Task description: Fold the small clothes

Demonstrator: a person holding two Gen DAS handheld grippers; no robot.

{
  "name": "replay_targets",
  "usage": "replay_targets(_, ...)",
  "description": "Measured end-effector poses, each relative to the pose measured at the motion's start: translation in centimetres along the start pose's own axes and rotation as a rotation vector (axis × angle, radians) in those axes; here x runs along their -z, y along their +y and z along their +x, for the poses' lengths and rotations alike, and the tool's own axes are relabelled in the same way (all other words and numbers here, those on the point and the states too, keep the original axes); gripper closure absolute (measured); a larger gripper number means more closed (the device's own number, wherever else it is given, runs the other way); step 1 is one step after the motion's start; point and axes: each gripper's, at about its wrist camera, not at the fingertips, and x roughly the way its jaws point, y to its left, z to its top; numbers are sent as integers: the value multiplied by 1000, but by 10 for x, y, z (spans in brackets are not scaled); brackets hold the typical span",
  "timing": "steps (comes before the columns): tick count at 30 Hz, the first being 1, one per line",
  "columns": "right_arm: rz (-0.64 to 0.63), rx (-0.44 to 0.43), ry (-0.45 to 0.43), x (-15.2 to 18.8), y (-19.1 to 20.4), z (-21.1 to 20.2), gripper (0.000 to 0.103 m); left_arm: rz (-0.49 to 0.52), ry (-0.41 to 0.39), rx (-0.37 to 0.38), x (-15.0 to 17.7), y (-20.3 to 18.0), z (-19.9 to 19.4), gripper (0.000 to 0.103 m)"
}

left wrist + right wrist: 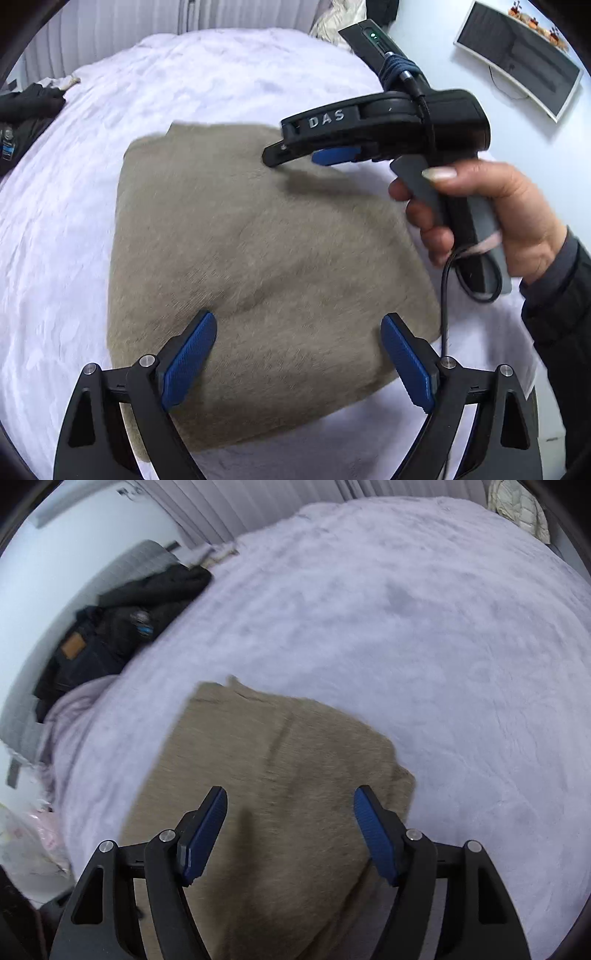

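A beige knit garment (258, 258) lies folded into a rough rectangle on the white bed cover (74, 184). It also shows in the right wrist view (280, 775). My left gripper (299, 325) is open and empty, hovering just above the garment's near part. My right gripper (291, 801) is open and empty above the garment; in the left wrist view it (291, 155) hangs over the garment's far right part, held by a hand (498, 218).
Dark clothes (122, 624) are piled at the bed's left edge, also visible in the left wrist view (26, 114). A cream cushion (517, 509) lies at the far corner. A framed picture (517, 59) hangs on the white wall. A plastic bag (26, 842) lies beside the bed.
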Motion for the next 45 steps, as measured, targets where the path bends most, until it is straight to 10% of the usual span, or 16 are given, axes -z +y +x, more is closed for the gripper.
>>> replay_targets(6,-51,186,-87,21,13,-40,31,31,-108,-73,2,0,-42,11)
replay_targets(11,-121,51,-178,71,40,-97,31,7,-92,-239,4,19,-36,11)
replay_targets(18,-189,56,-143,149,70,-93,31,-35,-51,-268,20,38,-22,11)
replay_targets(21,-195,70,-75,170,68,-68,76,-45,-34,-263,33,39,-25,11)
replay_targets(24,-163,60,-86,181,61,-68,79,-32,-38,-268,35,41,-25,11)
replay_targets(30,-119,105,-127,175,62,-101,77,-26,-63,-271,33,45,-31,11)
replay_targets(34,-153,138,-299,155,82,-133,9,-83,-50,-229,25,55,-27,11)
replay_targets(42,-95,-125,-197,106,89,-67,21,-445,-54,-18,31,129,-31,0)
replay_targets(45,-15,-26,-184,102,55,-42,35,-456,-84,-61,33,139,-33,0)
